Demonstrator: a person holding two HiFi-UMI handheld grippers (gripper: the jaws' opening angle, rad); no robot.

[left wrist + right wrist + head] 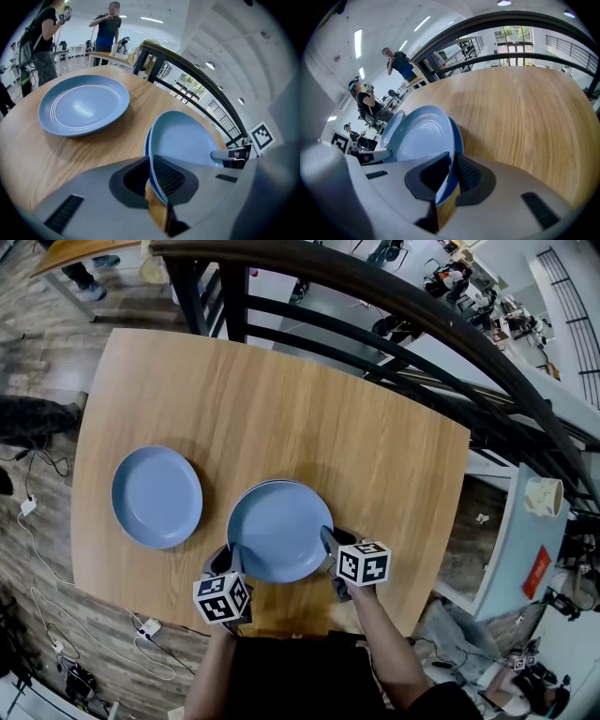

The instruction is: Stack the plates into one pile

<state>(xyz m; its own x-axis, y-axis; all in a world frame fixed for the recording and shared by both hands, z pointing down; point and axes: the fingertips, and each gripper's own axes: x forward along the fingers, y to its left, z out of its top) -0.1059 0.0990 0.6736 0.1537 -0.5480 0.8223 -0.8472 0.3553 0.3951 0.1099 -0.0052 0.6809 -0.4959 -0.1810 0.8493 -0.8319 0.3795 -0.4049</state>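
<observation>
Plate [185, 140] rim between pads [171, 176], gripper views

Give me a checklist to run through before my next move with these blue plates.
1. Left gripper clamped on held plate rim: ok.
2. Right gripper has that rim between its jaws; firm grip: cannot tell.
3. Held plate level: cannot tell.
4. All plates in one pile: not ok; single plate lies apart on the table.
5. Held plate inside table edge: ok.
</observation>
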